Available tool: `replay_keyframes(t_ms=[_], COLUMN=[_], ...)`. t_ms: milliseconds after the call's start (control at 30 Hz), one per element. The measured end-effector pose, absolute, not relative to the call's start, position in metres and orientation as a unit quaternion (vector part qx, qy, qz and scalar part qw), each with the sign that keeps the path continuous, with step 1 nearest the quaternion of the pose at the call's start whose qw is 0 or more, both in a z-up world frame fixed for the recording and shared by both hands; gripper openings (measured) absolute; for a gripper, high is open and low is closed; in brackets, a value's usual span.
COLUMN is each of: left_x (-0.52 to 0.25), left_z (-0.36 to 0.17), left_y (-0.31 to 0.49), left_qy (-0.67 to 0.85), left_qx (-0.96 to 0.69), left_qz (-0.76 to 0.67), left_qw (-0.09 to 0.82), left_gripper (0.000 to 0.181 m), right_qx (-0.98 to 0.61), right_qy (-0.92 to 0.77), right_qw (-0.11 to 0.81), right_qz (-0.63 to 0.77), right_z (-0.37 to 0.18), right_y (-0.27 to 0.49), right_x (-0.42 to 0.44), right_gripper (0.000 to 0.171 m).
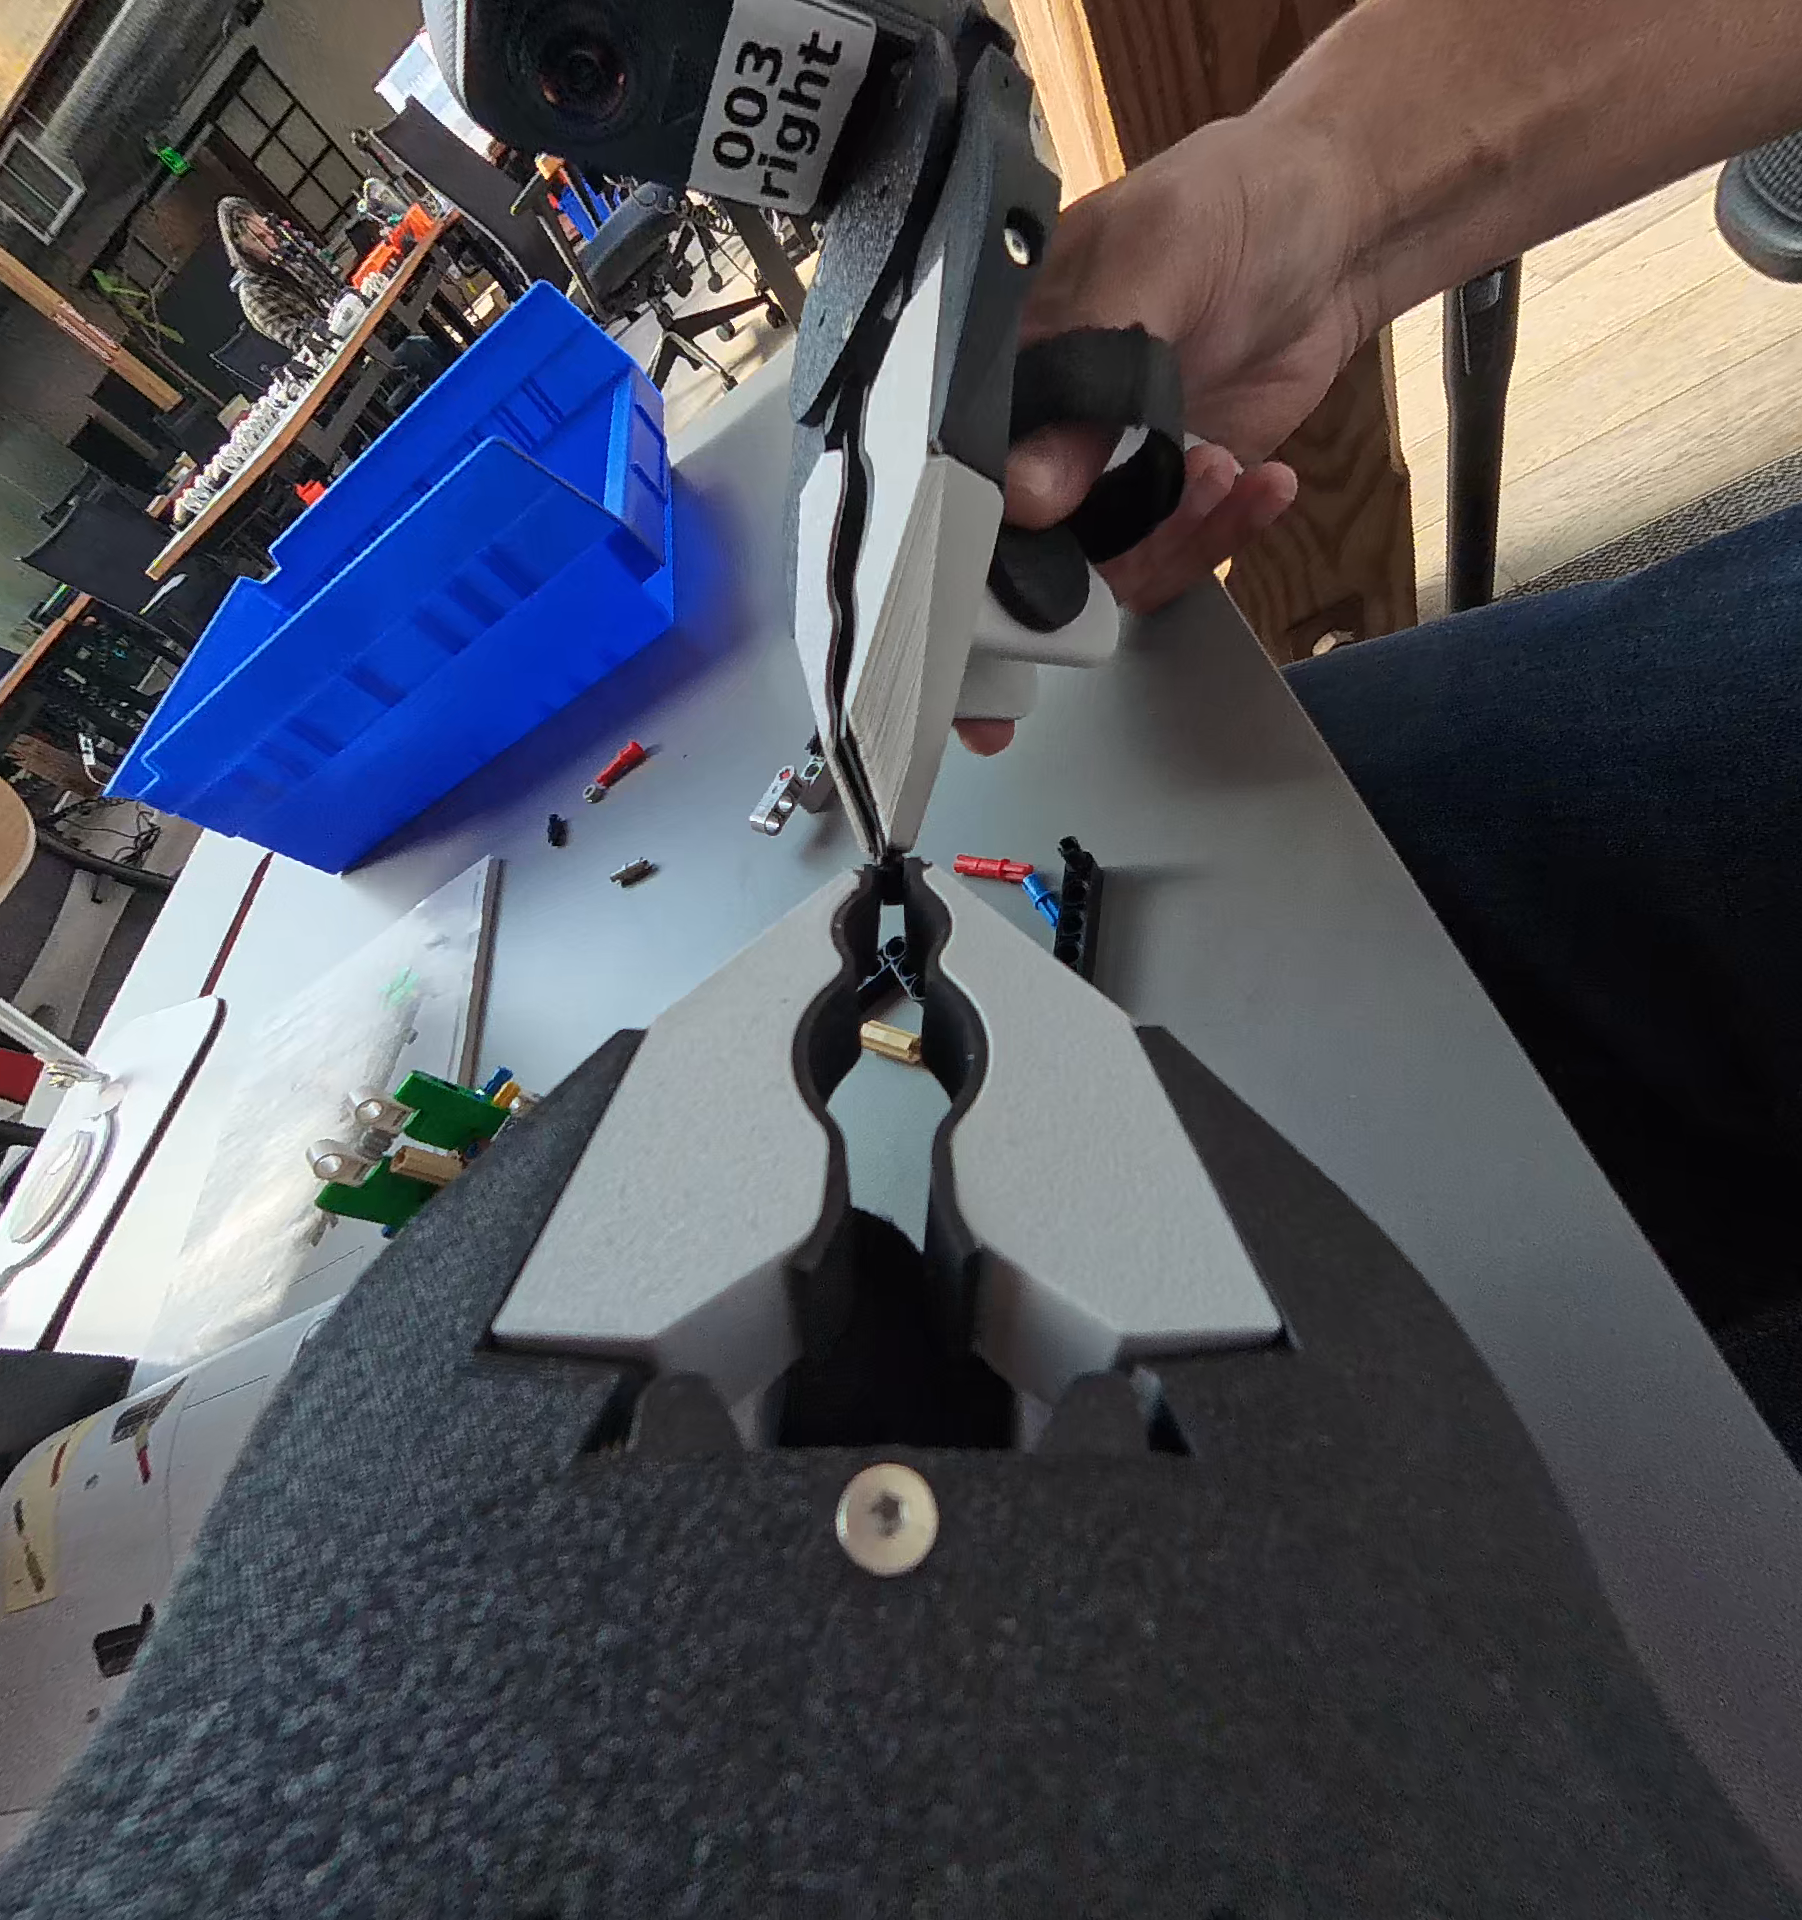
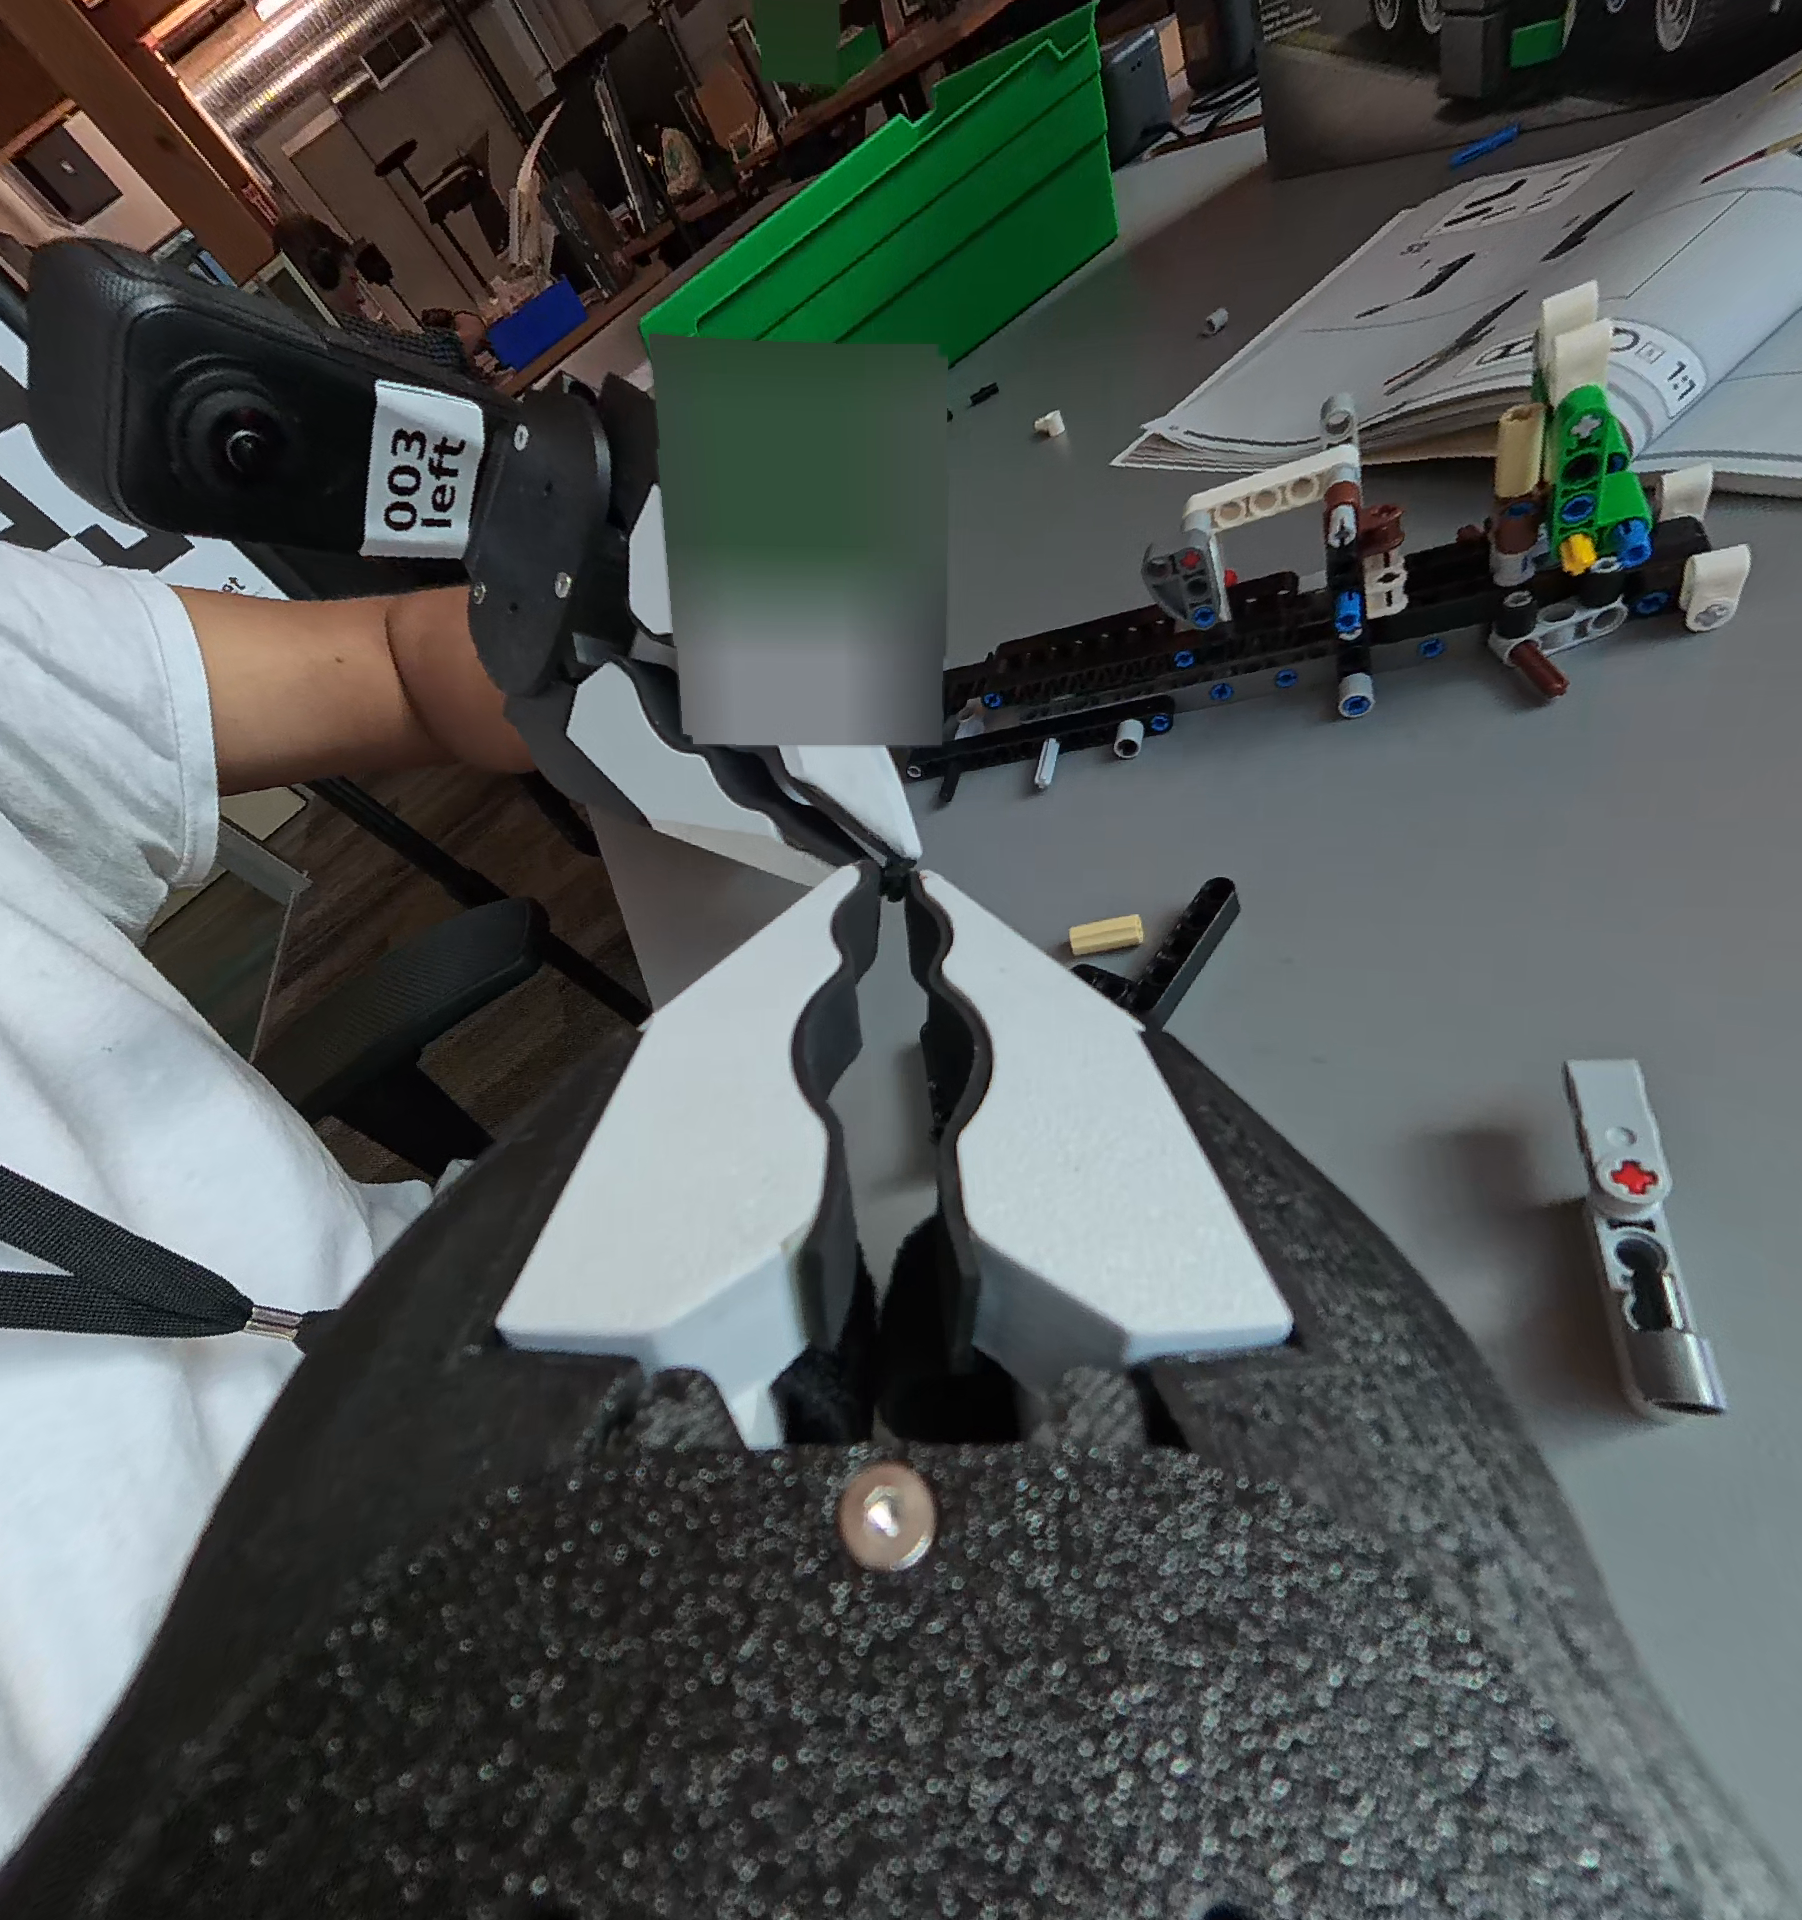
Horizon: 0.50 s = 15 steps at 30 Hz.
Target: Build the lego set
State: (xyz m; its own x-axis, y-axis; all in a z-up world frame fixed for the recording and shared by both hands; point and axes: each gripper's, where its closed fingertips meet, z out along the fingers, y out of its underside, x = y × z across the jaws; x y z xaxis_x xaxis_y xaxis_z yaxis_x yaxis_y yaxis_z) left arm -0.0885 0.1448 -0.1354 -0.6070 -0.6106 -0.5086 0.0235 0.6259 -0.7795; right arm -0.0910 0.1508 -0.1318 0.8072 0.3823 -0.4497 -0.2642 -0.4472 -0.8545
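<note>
In the left wrist view my left gripper (image 1: 889, 881) is shut, its tips pinching a small black pin (image 1: 890, 885) above the grey table (image 1: 1240, 1091). My right gripper (image 1: 879, 844) comes down from above, shut, and its tips meet the same pin. In the right wrist view my right gripper (image 2: 892, 883) is shut on the black pin (image 2: 893, 881), and the left gripper (image 2: 899, 854) meets it tip to tip from the upper left. The partly built model (image 2: 1292, 623), long, black and brown with green and white parts, lies at the far right.
A black beam (image 1: 1079, 914), a red pin (image 1: 990, 865), a blue pin (image 1: 1040, 899) and a tan piece (image 1: 892, 1039) lie under the tips. A blue bin (image 1: 409, 623) stands far left. A green bin (image 2: 907, 229), an open booklet (image 2: 1499, 260), and a grey part (image 2: 1635, 1236) are nearby. My left and right fingertips are right by each other. From either gripper's tips it is about 6 centimeters to the tan piece (image 1: 892, 1039). My right wrist view (image 2: 1101, 934) looks at it from another angle.
</note>
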Motion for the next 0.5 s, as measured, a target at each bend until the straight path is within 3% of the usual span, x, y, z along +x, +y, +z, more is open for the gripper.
replay_keyframes(t_ms=[133,367,500], left_x=[-0.090,-0.108,-0.105], left_z=[-0.140,-0.171,-0.186], left_y=[0.143,0.137,0.145], left_qy=[0.811,0.872,0.893], left_qx=[-0.189,-0.231,-0.226], left_qz=[-0.397,-0.380,-0.345], left_qw=[0.387,0.204,0.178], left_gripper=[0.003,0.017,0.018], right_qx=[-0.802,-0.867,-0.901], right_qy=[-0.044,-0.101,-0.180], right_qw=[0.513,0.425,0.352], right_qz=[0.302,0.239,0.180], right_z=[-0.137,-0.146,-0.156], right_y=[0.149,0.124,0.126], right_x=[-0.092,-0.085,-0.089], right_gripper=[0.003,0.003,0.003])
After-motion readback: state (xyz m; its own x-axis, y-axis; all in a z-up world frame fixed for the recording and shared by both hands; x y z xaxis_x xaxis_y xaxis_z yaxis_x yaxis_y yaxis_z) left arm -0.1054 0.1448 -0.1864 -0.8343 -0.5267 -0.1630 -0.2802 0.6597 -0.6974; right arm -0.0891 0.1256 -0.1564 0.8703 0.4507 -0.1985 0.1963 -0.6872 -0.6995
